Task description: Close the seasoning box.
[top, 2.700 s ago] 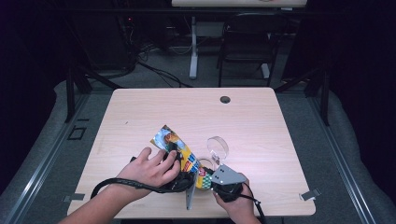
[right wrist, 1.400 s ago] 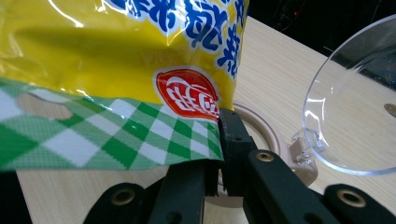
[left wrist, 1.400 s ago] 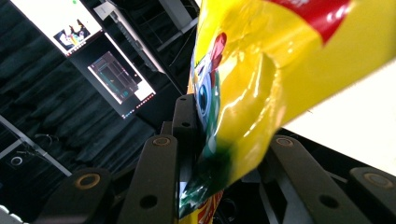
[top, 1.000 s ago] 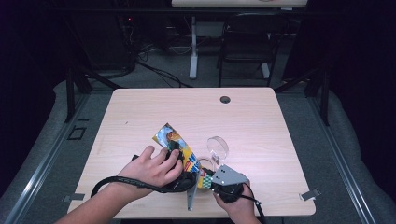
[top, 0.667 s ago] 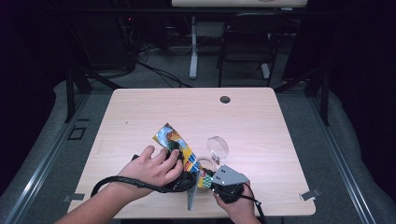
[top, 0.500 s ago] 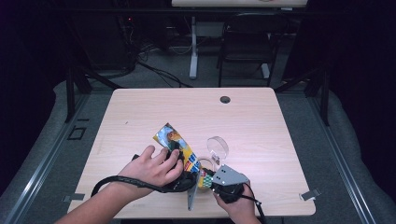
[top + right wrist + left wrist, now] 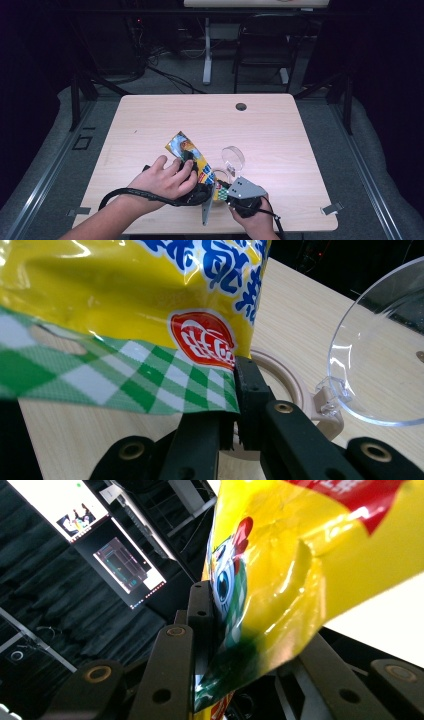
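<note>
A yellow snack bag (image 7: 182,147) with bright print is held above the table's near edge between both grippers. In the left gripper view the bag's bulging body (image 7: 300,555) sits between the two black jaws of my left gripper (image 7: 255,625), and both jaws press on it. In the high view a hand covers the left gripper (image 7: 192,167). My right gripper (image 7: 235,385) is shut on the bag's flat green-checked seam (image 7: 125,385). From above, the right gripper (image 7: 218,189) lies just right of the left hand, with its grey plate on top.
A round beige container (image 7: 220,176) with its clear hinged lid (image 7: 233,159) standing open sits just behind the bag; the right gripper view shows its ring (image 7: 280,375) and lid (image 7: 380,350). A cable hole (image 7: 241,106) marks the light wooden table (image 7: 280,135) at the far edge.
The left hand's fingers have shifted slightly on its gripper. The bag and the right gripper have stayed in place.
</note>
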### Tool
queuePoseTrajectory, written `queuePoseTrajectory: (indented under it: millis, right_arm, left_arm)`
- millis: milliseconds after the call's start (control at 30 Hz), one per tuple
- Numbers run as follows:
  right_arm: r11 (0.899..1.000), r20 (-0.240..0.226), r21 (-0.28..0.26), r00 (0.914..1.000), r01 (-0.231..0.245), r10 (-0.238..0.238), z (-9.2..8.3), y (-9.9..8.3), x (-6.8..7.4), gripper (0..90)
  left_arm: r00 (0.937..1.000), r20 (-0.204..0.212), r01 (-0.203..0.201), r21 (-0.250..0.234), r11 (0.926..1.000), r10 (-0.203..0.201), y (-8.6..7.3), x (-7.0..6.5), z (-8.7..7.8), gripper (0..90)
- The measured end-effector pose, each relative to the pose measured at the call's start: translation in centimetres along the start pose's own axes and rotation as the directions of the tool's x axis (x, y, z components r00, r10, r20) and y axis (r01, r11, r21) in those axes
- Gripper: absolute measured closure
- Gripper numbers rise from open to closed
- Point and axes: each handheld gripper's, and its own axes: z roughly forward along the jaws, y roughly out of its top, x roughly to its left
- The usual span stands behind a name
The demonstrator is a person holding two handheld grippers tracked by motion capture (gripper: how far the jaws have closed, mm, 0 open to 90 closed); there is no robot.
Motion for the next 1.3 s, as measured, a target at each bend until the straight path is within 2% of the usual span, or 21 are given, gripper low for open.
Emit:
queuePoseTrajectory:
  millis: [400, 800, 1200, 1300]
  right_arm:
    - [1.0, 0.002, 0.002, 1.0, -0.001, 0.001, -0.04, -0.08, 0.02, 87.7]
    - [1.0, -0.001, 0.002, 1.0, -0.003, 0.003, -0.05, -0.1, 0.04, 87.7]
    - [1.0, -0.005, 0.004, 1.0, 0.005, -0.005, 0.12, -0.18, 0.08, 87.7]
    - [1.0, -0.004, 0.004, 1.0, 0.005, -0.005, 0.18, -0.27, 0.02, 87.7]
  left_arm:
    - [1.0, 0.003, -0.003, -0.003, 1.0, 0.003, 0.11, 0.12, 0.03, 75.7]
    - [0.9998, -0.014, -0.014, -0.003, 0.9999, 0.014, 0.22, 0.11, -0.02, 75.8]
    - [0.9997, -0.003, -0.024, 0.0, 0.9997, 0.024, 0.33, 0.18, -0.23, 76.1]
    - [0.9996, -0.018, -0.021, -0.01, 0.9997, 0.02, 0.42, 0.08, -0.19, 76.3]
